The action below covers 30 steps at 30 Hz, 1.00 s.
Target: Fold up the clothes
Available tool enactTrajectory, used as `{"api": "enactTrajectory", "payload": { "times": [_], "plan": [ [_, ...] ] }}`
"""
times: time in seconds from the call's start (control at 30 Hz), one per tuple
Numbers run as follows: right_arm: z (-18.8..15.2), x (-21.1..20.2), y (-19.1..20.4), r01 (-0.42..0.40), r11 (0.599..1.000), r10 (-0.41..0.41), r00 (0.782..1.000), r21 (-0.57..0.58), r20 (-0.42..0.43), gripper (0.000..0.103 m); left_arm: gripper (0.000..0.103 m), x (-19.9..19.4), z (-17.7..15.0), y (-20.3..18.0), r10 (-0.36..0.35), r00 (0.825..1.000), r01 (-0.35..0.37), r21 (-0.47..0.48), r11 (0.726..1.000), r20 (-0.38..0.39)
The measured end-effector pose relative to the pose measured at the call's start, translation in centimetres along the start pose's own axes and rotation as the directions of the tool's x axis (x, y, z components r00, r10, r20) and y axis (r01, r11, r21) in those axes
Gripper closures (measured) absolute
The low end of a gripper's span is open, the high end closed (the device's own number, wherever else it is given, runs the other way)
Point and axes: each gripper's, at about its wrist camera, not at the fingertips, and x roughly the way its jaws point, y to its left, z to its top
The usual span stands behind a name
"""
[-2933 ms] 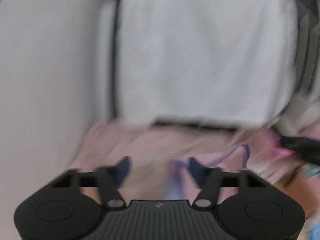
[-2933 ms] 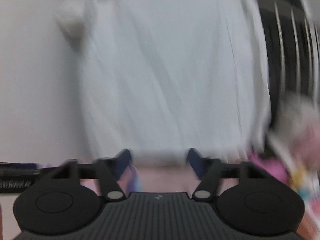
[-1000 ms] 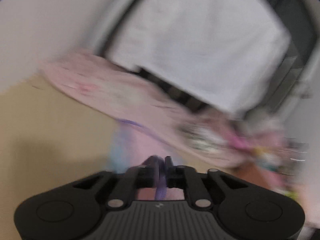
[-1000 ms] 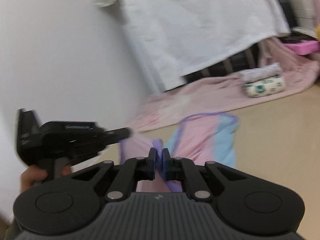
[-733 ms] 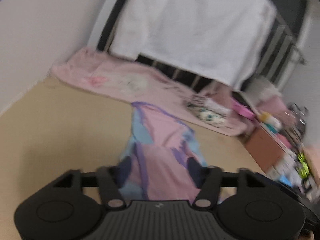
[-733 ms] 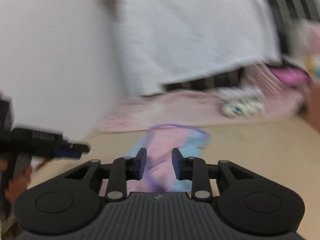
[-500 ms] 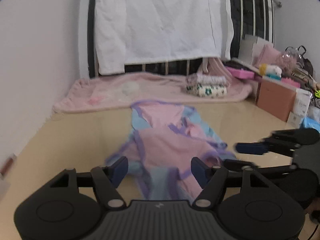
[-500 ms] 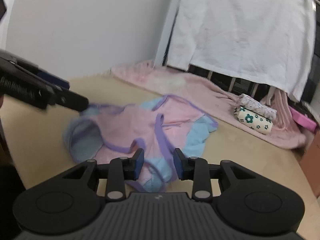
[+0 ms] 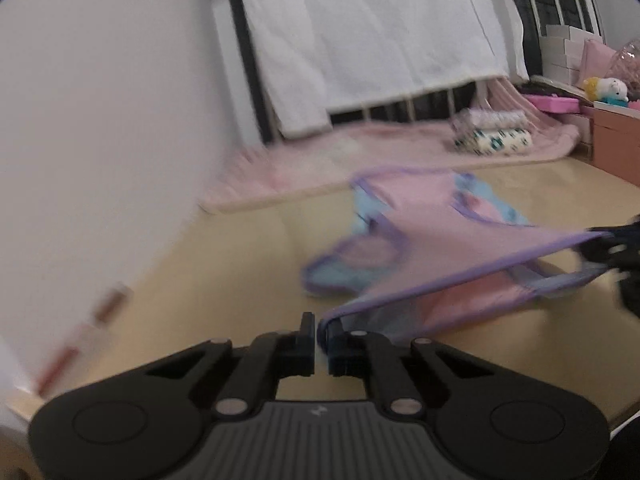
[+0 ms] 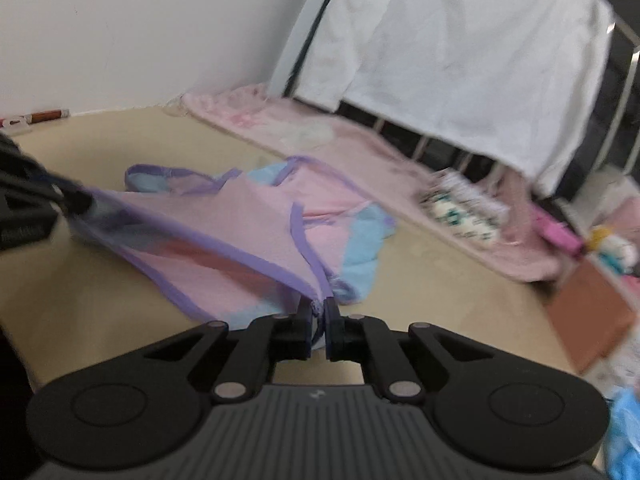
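A pink garment [image 9: 420, 216] with purple trim and light blue panels lies on the beige surface [image 9: 224, 264]. My left gripper [image 9: 318, 332] is closing, and the purple hem sits pinched between its pads. My right gripper [image 10: 319, 316] is also closing, pinched on the same hem of the garment [image 10: 240, 216]. That edge is lifted and stretched taut between the two. The right gripper [image 9: 612, 244] shows at the far right of the left wrist view. In the right wrist view the left gripper [image 10: 76, 200] is at the far left.
A pink blanket [image 9: 360, 148] lies behind the garment, with rolled folded clothes [image 9: 492, 136] on it. A white sheet [image 10: 460, 40] hangs over a black metal frame. A white wall [image 9: 100, 120] stands on the left and a brown box [image 10: 592, 312] on the right.
Half a second ago both grippers were open over the garment. Now both are shut on its purple hem, which has come up off the surface and stretches between them.
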Motion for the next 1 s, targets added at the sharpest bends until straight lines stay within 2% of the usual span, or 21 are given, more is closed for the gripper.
{"api": "enactTrajectory", "payload": {
  "times": [0.03,0.1,0.13,0.2,0.3,0.43,0.5,0.53,0.57,0.6,0.67,0.7,0.77,0.83,0.87,0.93,1.0],
  "plan": [
    [-0.3,-1.3,0.0,-0.017,0.999,0.016,1.0,0.032,0.007,0.098,0.091,-0.8,-0.3,0.1,0.022,0.999,-0.023,0.008,1.0,0.027],
    [-1.0,-2.8,0.6,-0.052,0.996,0.051,0.999,0.069,0.012,0.098,0.071,-1.6,-1.1,-0.3,0.033,0.998,-0.034,0.024,0.999,0.05],
    [-1.2,-3.3,1.2,-0.04,0.998,0.039,0.999,0.056,0.023,0.098,0.052,-1.7,-1.5,-0.7,0.035,0.998,-0.038,0.059,0.998,0.052],
    [-1.5,-3.5,2.3,-0.004,1.0,0.003,0.999,0.019,0.036,0.098,0.051,-1.7,-2.1,-1.6,0.015,0.999,-0.022,0.136,0.99,0.052],
    [-1.4,-3.5,2.5,0.009,1.0,-0.01,0.999,0.019,0.03,0.098,0.051,-2.1,-2.2,-2.0,-0.032,0.997,0.021,0.169,0.985,0.064],
    [-1.2,-3.5,2.1,0.009,0.999,-0.01,0.999,0.045,0.031,0.098,0.051,-2.4,-2.5,-2.8,-0.023,0.993,-0.005,0.243,0.97,0.113],
    [-1.2,-3.5,2.1,0.001,0.999,-0.002,1.0,0.053,0.03,0.098,0.054,-2.2,-2.7,-3.2,-0.031,0.993,0.0,0.27,0.963,0.113],
    [-1.2,-3.6,2.2,0.004,0.999,-0.006,0.999,0.049,0.032,0.098,0.068,-2.0,-2.7,-3.4,-0.038,0.993,0.005,0.287,0.958,0.108],
    [-1.3,-3.6,2.3,0.009,0.999,-0.011,0.999,0.045,0.034,0.098,0.089,-1.7,-2.6,-3.6,-0.034,0.995,0.004,0.294,0.956,0.096],
    [-1.3,-3.6,2.3,0.013,0.999,-0.015,0.999,0.043,0.034,0.098,0.097,-1.4,-2.5,-3.7,-0.031,0.996,0.004,0.301,0.954,0.084],
    [-1.4,-3.5,2.4,0.021,0.999,-0.022,0.999,0.039,0.033,0.098,0.099,-1.1,-2.4,-3.7,-0.034,0.997,0.013,0.293,0.956,0.068],
    [-1.4,-3.4,2.5,0.021,0.999,-0.022,0.999,0.038,0.027,0.097,0.1,-1.3,-2.3,-3.5,-0.034,0.997,0.012,0.274,0.962,0.075],
    [-1.7,-2.9,2.8,0.026,0.999,-0.027,1.0,0.024,0.011,0.096,0.1,-1.4,-1.9,-2.7,-0.021,0.997,0.008,0.169,0.986,0.074],
    [-2.3,-2.3,3.3,0.045,0.999,-0.045,0.999,-0.004,-0.004,0.094,0.1,-1.2,-1.4,-0.8,-0.038,0.999,0.038,-0.004,0.999,0.029],
    [-2.6,-2.0,3.6,0.053,0.998,-0.053,0.999,-0.018,-0.012,0.092,0.1,-1.1,-1.3,0.2,-0.058,0.998,0.058,-0.096,0.994,0.006],
    [-3.2,-1.8,4.0,0.033,0.999,-0.034,0.999,-0.029,-0.018,0.091,0.1,-0.9,-1.3,1.8,-0.087,0.996,0.082,-0.221,0.972,-0.013],
    [-3.7,-1.9,4.2,0.038,0.999,-0.038,0.999,-0.038,-0.004,0.089,0.1,-1.1,-1.4,2.4,-0.061,0.998,0.06,-0.244,0.968,0.005]
  ]
}}
